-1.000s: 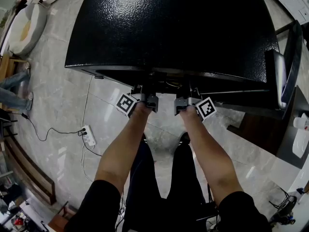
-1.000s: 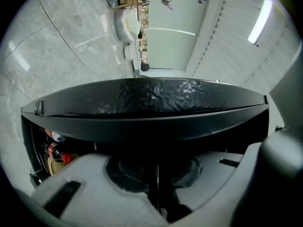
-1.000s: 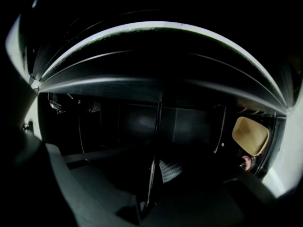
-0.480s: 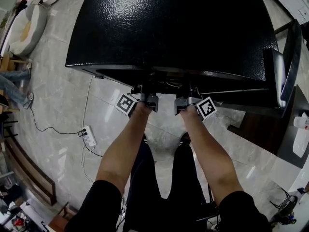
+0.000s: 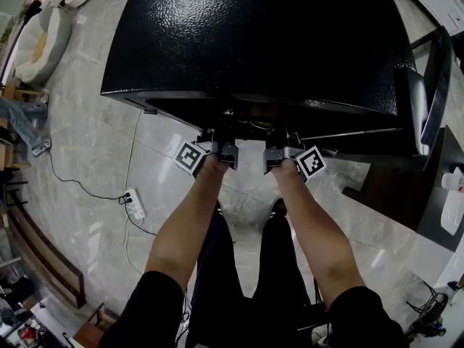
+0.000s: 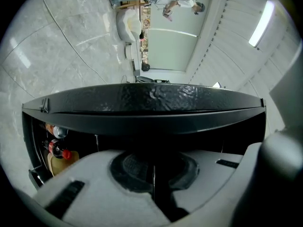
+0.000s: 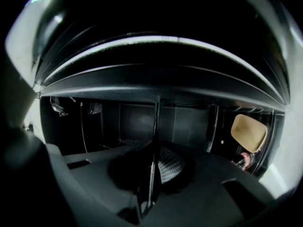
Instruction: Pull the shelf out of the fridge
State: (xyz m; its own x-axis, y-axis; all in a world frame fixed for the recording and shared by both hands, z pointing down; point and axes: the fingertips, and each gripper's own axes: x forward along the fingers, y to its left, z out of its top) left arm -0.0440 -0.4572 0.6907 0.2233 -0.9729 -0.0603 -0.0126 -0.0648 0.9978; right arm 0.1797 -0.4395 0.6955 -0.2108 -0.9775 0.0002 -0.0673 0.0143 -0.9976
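Masking the clamped shelf (image 7: 156, 122) from overhead, black fridge top (image 5: 254, 42)

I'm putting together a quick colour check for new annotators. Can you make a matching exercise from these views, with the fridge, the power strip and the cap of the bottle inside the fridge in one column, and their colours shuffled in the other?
Things
1. fridge
2. power strip
3. bottle cap, in the left gripper view

Colours
A. red
B. white
C. black

Pairs: 1-C, 2-B, 3-A.
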